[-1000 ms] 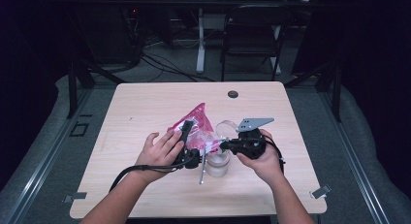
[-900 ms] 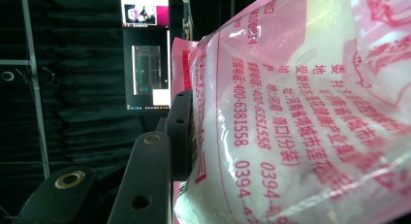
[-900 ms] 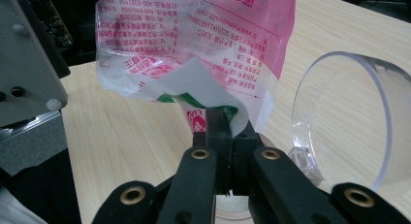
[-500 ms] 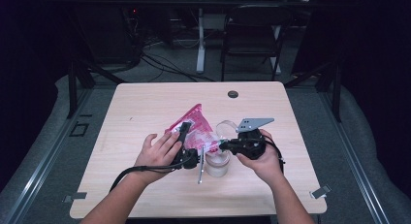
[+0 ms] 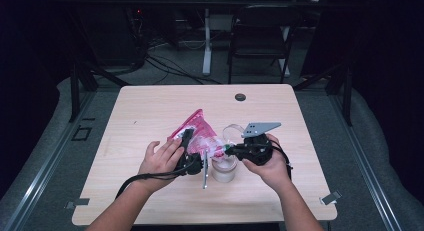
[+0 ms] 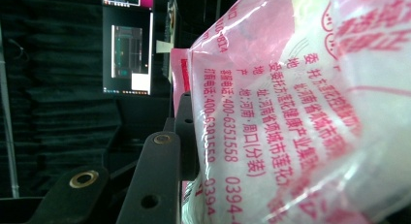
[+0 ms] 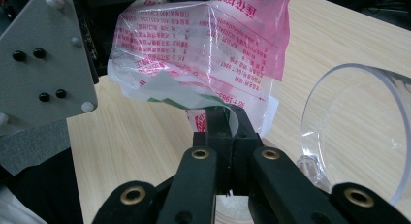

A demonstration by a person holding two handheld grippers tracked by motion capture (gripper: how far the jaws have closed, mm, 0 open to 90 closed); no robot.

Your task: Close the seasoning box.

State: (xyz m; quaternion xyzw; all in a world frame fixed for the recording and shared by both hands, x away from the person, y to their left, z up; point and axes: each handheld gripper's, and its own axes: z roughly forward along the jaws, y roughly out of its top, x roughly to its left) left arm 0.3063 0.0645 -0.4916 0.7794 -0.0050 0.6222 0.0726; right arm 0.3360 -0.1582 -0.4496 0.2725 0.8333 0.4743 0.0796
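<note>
A pink and clear plastic bag (image 5: 197, 132) with red print and white contents hangs tilted over the table's middle. My left gripper (image 5: 191, 150) holds it from the left. Its jaws have just been closing with the bag (image 6: 291, 112) between them, and one finger (image 6: 186, 132) presses the film. My right gripper (image 5: 229, 150) comes in from the right, jaws shut on the bag's lower edge (image 7: 222, 118). Below the two grippers a small clear jar (image 5: 223, 169) stands on the table (image 5: 150, 106). A clear round cup (image 7: 354, 132) lies just beyond the right gripper.
A small dark disc (image 5: 240, 97) sits near the table's far edge. The left gripper's grey plate (image 7: 43, 64) is close to the right gripper. A chair (image 5: 260, 46) and cables are on the floor behind the table.
The top of the bag has leaned slightly to the left and the left hand has shifted a little with it. The right hand has stayed still.
</note>
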